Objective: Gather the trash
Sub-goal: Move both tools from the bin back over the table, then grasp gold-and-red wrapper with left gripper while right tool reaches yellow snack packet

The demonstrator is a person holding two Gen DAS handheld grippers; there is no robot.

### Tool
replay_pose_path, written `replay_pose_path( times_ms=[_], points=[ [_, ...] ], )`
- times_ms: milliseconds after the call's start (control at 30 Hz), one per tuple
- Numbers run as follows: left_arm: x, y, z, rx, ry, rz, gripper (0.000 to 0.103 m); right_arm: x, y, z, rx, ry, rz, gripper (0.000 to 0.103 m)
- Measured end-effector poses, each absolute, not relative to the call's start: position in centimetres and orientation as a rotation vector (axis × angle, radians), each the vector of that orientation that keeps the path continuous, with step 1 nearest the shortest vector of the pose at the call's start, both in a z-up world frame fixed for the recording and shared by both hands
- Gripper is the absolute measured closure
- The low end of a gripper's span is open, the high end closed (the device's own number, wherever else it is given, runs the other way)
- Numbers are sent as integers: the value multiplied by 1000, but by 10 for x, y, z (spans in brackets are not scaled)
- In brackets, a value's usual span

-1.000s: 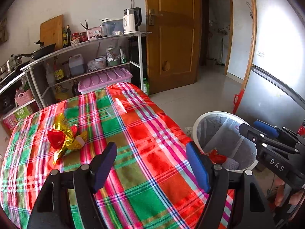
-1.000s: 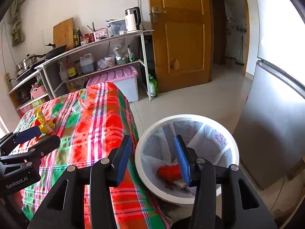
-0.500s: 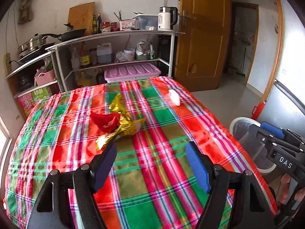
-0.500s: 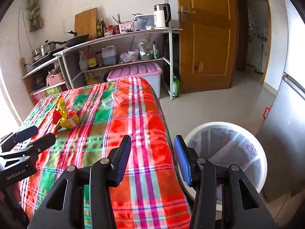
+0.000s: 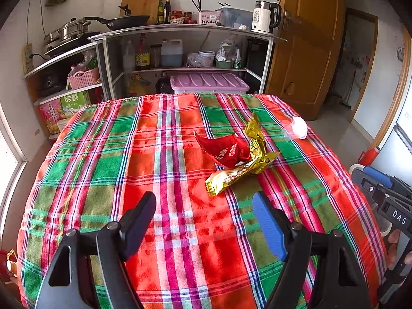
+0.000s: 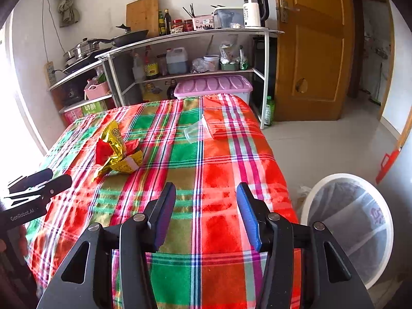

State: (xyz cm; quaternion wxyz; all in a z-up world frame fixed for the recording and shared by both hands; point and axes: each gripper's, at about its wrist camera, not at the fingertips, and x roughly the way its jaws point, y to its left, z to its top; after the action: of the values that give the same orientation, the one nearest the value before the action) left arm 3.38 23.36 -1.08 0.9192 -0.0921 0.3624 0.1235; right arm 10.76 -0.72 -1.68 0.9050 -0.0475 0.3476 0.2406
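A red wrapper (image 5: 224, 150) and a gold wrapper (image 5: 239, 171) lie together on the plaid tablecloth (image 5: 164, 159); they also show in the right wrist view as red (image 6: 103, 149) and gold (image 6: 117, 144). A clear plastic cup (image 6: 197, 130) lies on its side near the far right edge, and shows in the left view (image 5: 297, 128). My left gripper (image 5: 204, 213) is open and empty, just short of the wrappers. My right gripper (image 6: 206, 203) is open and empty over the table's right part. A white bin (image 6: 350, 221) with a liner stands on the floor at right.
A metal shelf (image 5: 180, 33) with pans, bottles and a kettle stands behind the table. A purple-lidded box (image 5: 208, 82) sits under it. A wooden door (image 6: 309, 51) is at the back right. A grey fridge side is at far right.
Both grippers swung left from over the bin to over the table. The wrappers now lie right in front of the left gripper. The bin has slid to the right edge.
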Motion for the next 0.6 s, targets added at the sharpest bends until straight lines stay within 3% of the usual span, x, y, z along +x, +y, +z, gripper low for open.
replay_pose_path(
  times_ms=[600],
  points=[
    [95,239,-39,-78,860,160,22,131,41,-37,-151,789,544,53]
  ],
)
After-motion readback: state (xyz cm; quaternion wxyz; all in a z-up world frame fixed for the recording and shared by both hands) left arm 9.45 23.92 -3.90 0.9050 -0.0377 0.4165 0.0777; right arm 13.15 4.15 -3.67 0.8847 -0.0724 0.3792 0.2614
